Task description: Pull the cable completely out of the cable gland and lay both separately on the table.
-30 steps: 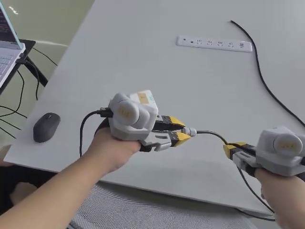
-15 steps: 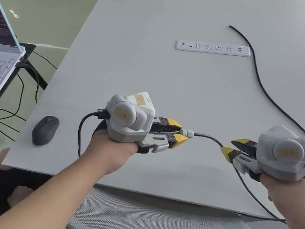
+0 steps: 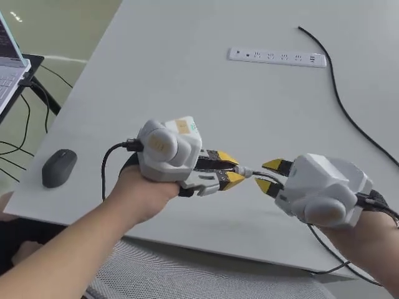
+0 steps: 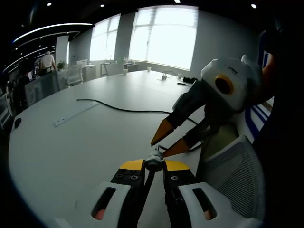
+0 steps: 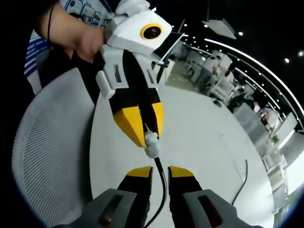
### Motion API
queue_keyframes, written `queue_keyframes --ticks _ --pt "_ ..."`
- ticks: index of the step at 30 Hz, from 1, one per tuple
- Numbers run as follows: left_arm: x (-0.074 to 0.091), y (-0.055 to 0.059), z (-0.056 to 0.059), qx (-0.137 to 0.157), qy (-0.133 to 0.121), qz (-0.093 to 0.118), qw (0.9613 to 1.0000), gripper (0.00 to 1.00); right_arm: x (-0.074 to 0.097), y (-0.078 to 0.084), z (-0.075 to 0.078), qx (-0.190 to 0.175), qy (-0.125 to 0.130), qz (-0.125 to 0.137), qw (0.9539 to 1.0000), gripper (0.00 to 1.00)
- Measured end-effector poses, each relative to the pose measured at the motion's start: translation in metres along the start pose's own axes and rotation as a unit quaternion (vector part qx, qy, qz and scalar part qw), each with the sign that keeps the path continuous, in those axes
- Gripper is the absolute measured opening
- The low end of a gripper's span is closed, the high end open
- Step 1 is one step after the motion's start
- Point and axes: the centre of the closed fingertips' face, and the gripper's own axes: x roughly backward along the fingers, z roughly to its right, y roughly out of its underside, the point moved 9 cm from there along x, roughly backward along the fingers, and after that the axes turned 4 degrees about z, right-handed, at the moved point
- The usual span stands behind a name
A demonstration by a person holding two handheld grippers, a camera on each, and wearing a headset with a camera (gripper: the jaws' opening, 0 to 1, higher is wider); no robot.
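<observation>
My left tool [image 3: 232, 169] is pinching the pale cable gland [image 3: 245, 171] at its yellow tips, over the near part of the white bench [image 3: 187, 75], and the black cable [image 3: 258, 175] runs out of the gland between the spread jaws of my right tool [image 3: 269, 175], just beside it.

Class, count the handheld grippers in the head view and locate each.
2. The left gripper, centre, grips the cable gland; the right gripper faces it from the right, jaws open.
</observation>
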Motion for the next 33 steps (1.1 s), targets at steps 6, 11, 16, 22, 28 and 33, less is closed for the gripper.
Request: queue_keyframes --ticks 6,11,16,22,28,33 --pt "-0.002 -0.001 0.002 0.000 0.005 0.001 1.0000 0.15 -0.003 -0.002 0.000 0.008 0.000 -0.002 1.0000 0.01" --pt "-0.002 0.001 0.002 0.001 0.007 0.002 1.0000 0.15 -0.003 0.000 -0.001 0.001 0.001 0.002 1.0000 0.01" --pt "-0.005 0.000 0.003 -0.006 0.007 0.005 0.9999 0.15 -0.001 0.004 0.002 -0.035 0.010 0.005 0.9993 0.01" --pt "-0.004 -0.002 0.000 -0.005 0.004 0.008 0.9999 0.15 -0.001 0.016 0.006 -0.070 0.024 -0.010 0.9972 0.00" --pt "-0.001 -0.004 0.000 -0.001 0.007 0.014 0.9999 0.15 0.002 0.030 0.013 -0.147 0.041 -0.010 0.9883 0.01" --pt "0.000 -0.007 0.001 -0.002 0.007 0.016 0.9999 0.15 0.004 0.044 0.017 -0.225 0.055 -0.010 0.9728 0.01"
